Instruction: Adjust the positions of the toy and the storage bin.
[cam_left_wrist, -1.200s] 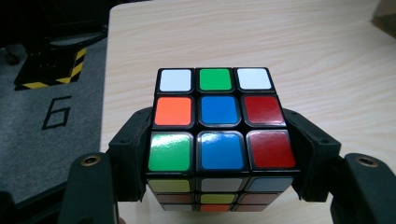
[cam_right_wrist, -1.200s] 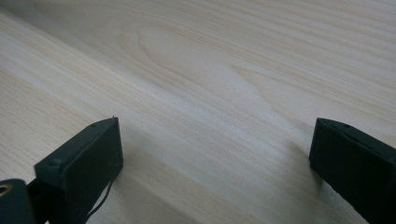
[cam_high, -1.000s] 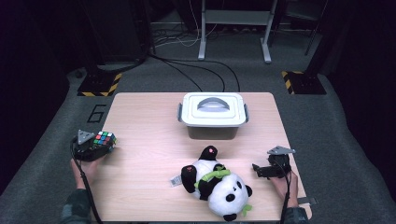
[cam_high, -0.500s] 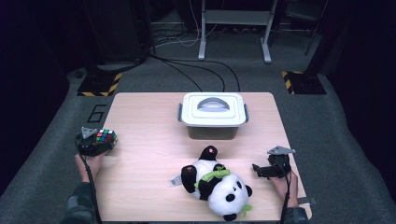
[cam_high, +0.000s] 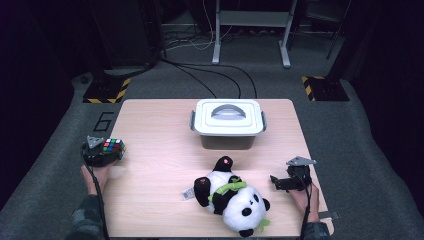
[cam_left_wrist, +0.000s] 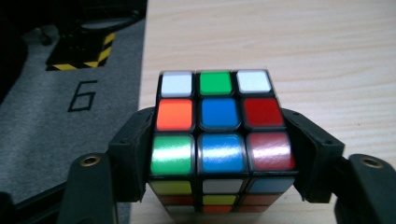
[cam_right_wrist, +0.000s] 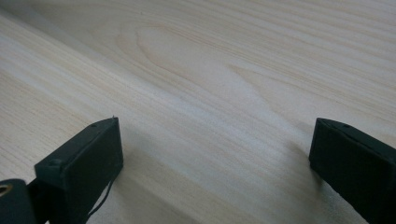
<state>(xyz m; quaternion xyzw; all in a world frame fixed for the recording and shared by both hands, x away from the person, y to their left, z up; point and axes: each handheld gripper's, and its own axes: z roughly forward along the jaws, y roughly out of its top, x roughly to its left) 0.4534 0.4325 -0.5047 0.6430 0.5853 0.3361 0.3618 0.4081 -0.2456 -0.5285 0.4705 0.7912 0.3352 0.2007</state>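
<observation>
High view: at the left edge of the pale wood-grain surface (cam_high: 160, 135), the left hand-held gripper (cam_high: 102, 152) sits with a multicoloured plastic puzzle cube (cam_high: 113, 146) between its two black jaws, the person's left hand (cam_high: 96, 176) behind it. Left gripper view shows the cube (cam_left_wrist: 219, 135) squarely in the gap, its upper face a grid of white, green, orange, blue and red squares, with one jaw flanking each side of its nearer rows; the jaws have just been opening, and a thin dark line shows between the cube and the jaw at the picture's right, so whether the pads press on it cannot be told. The cube's underside appears to rest at the surface's edge, with grey carpeted floor (cam_left_wrist: 51, 121) bearing a black numeral 6 just beyond. Across the surface at its right side, the right hand-held gripper (cam_high: 289, 181) lies low with its jaws spread wide, and right gripper view shows bare wood (cam_right_wrist: 205, 93) between them. A black-and-white plush panda with a green scarf (cam_high: 230, 197) lies on its back between the two hands, nearer the right one and well apart from the cube. A white lidded plastic box with a grey handle (cam_high: 228, 121) stands at the far middle of the surface.
</observation>
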